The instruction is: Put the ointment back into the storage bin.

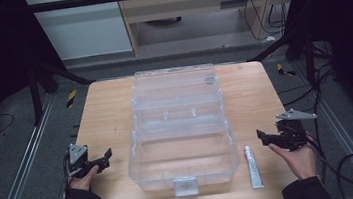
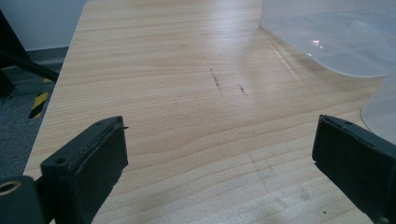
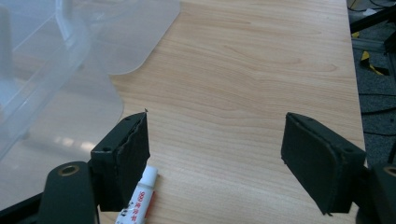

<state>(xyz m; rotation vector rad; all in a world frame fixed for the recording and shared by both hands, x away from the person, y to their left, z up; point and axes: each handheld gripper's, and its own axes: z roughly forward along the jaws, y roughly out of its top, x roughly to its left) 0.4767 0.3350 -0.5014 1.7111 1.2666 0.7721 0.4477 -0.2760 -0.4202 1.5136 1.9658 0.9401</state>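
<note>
Wood-grain tabletop (image 1: 105,112) carries everything, and at its left near corner the left gripper (image 1: 102,160) hangs low over bare board, jaws wide apart with nothing between them; its own view (image 2: 219,154) has only scuffed wood ahead and the curved wall of the box at the right. The table's left edge is close behind this hand, so its free room lies forward and inward.

Centre stage, a clear plastic box (image 1: 180,129) stands open, its lid thrown back toward the far edge, the near compartment empty and a latch at the front wall.

Just right of the box lies a small white tube (image 1: 254,167), lengthways, cap end away from the person, apart from the box wall. The right gripper (image 1: 264,137) hovers just beside it, jaws spread wide and empty; in the right gripper view (image 3: 215,154) the tube's cap (image 3: 148,177) peeks out beside one jaw rather than between the two.

My reading: nothing is grasped yet, and the tube going into the box looks like the job. The next move calls for shifting the right gripper sideways to straddle the tube, then closing. The strip between box and table's right edge is narrow but unobstructed.
</note>
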